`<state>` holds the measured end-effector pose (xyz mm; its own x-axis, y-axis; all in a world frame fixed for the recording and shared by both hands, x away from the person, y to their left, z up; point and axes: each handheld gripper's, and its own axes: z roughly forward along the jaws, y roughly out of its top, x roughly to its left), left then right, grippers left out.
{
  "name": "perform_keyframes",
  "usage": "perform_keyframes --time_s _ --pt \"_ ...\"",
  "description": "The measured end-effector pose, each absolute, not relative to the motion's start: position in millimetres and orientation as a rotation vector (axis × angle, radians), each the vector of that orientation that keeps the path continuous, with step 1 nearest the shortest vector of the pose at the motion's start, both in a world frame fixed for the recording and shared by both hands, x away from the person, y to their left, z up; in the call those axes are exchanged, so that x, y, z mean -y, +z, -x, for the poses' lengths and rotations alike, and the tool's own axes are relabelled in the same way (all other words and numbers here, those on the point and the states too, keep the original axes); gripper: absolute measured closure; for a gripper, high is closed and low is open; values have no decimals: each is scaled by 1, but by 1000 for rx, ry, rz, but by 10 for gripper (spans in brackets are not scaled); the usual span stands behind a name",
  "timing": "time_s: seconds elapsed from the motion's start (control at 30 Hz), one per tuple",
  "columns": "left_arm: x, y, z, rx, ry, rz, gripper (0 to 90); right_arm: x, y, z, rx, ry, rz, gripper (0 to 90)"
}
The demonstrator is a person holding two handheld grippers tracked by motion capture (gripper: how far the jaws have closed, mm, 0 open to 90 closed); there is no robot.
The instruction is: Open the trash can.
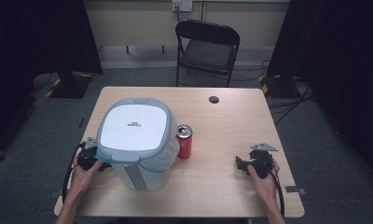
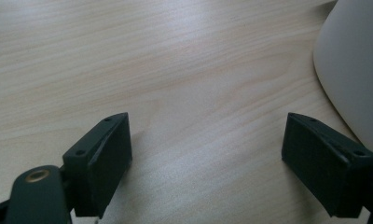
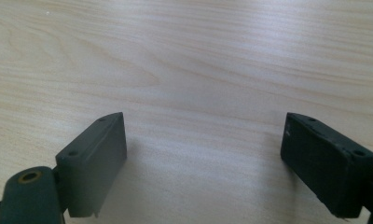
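A grey-and-white lidded bin stands on the left half of the wooden table, its lid down. A red drink can stands upright just right of it. My left gripper rests at the table's left edge, close beside the bin, whose pale wall shows at the right of the left gripper view. Its jaws stand wide apart over bare wood, so the left gripper is open. My right gripper sits near the table's front right, and in its own view the right gripper is open with nothing between its jaws.
A black folding chair stands beyond the table's far edge. A small dark cable hole sits near the far edge. Dark curtains and stand bases flank the table on the carpet.
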<state>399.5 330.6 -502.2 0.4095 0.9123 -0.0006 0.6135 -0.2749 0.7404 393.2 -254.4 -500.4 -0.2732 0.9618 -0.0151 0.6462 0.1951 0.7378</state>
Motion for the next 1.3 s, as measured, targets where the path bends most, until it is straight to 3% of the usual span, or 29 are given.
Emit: perform_keyframes --time_s 0.23,0.57,1.3 --pt "-330 -502 -400 -1294 569 -1996 155 254 -497 -391 -2041 870 -1456 199" --pt "-330 -502 -399 -1295 570 -1996 155 229 -486 -386 -2145 984 -1334 174" --pt "-331 -502 -400 -1294 569 -1997 155 123 -466 -405 -2384 1247 -985 141"
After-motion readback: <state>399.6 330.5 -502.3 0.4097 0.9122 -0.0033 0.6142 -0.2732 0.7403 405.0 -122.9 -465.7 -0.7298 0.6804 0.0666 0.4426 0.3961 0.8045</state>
